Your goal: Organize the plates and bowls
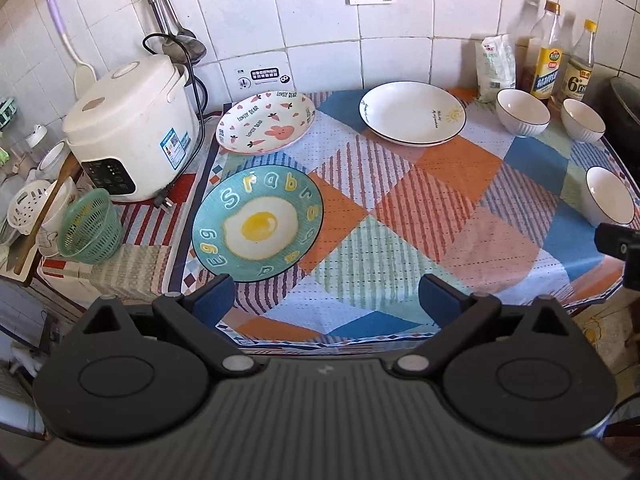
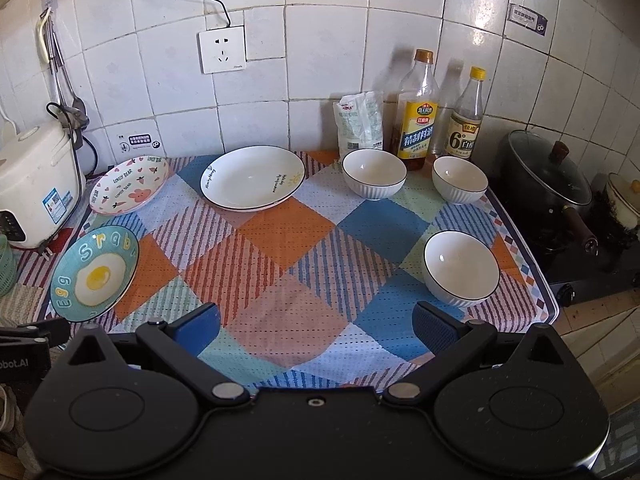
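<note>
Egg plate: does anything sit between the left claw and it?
Nothing visible does. The open left claw hovers over bare cloth, and the egg plate lies just ahead of its left finger, with no dish between. The pink plate lies beyond it.

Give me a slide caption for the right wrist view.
Open right tongs hover over the checkered mat: three plates left, three white bowls right, none stacked yet.

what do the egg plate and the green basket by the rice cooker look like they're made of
Egg plate: probably glazed ceramic; glossy surface with a printed fried-egg design.
Green basket: likely matte plastic; thin moulded lattice walls, uniform colour.
</note>
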{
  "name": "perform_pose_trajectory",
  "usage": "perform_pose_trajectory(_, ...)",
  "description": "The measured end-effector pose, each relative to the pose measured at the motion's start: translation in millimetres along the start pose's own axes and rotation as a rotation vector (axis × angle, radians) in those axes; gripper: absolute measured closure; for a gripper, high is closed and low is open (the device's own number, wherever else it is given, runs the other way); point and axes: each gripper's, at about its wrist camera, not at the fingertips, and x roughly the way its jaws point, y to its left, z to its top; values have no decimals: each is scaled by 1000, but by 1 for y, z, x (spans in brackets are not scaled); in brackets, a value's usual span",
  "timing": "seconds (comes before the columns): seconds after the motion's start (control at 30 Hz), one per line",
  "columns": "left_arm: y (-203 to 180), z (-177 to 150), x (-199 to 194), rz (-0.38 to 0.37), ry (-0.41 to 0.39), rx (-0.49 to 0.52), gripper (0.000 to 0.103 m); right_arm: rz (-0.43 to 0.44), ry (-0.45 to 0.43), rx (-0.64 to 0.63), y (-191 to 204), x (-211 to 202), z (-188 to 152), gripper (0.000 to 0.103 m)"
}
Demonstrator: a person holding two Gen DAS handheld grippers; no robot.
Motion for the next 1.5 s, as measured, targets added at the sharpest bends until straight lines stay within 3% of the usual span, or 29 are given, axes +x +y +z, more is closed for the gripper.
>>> perform_pose_trajectory(0.5,3,-8,-5,-46,-88,-20,3,-2,2,-10,-1,3,-6,0)
perform_pose_trajectory(0.63,4,-7,-6,22,-109,-10,2,-8,-3,1,-3,3,-5,0)
perform_pose_trajectory(1.1,16,-4,-10,-47,-54,-9,2,-25,-10,22,-2,5,-5,0)
perform_pose_trajectory(1.3,26,1,-2,-94,11,-61,2,-22,-2,20,-1,9,-5,0)
perform_pose_trajectory(1.5,37,17,2,-72,-6,-69,2,21,-26,30,-4,14,1,0)
